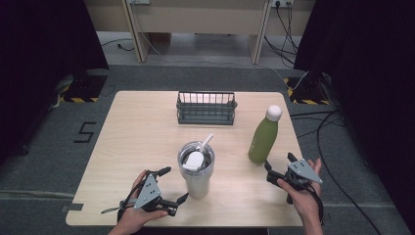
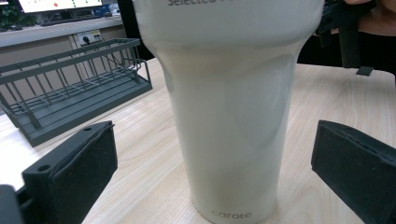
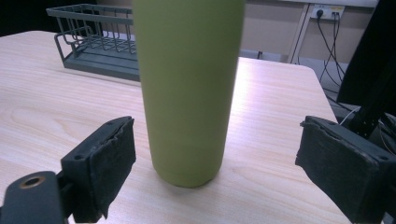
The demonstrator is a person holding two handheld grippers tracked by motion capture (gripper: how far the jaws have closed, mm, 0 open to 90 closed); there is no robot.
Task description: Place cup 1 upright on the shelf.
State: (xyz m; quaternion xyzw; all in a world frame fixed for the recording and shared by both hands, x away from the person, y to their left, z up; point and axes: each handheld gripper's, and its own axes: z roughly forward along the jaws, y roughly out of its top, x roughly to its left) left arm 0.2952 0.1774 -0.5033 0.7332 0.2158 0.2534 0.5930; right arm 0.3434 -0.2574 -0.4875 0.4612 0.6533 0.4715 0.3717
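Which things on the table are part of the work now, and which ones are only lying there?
In the work:
- cream tumbler with lid and straw, in front of the open left gripper
- green bottle with a white cap, in front of the open right gripper

Only lying there:
- dark wire rack at the far side of the wooden table

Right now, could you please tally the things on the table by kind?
Tumblers: 1, the cream tumbler with a straw
Bottles: 1, the green bottle
Racks: 1, the dark wire rack
Total: 3
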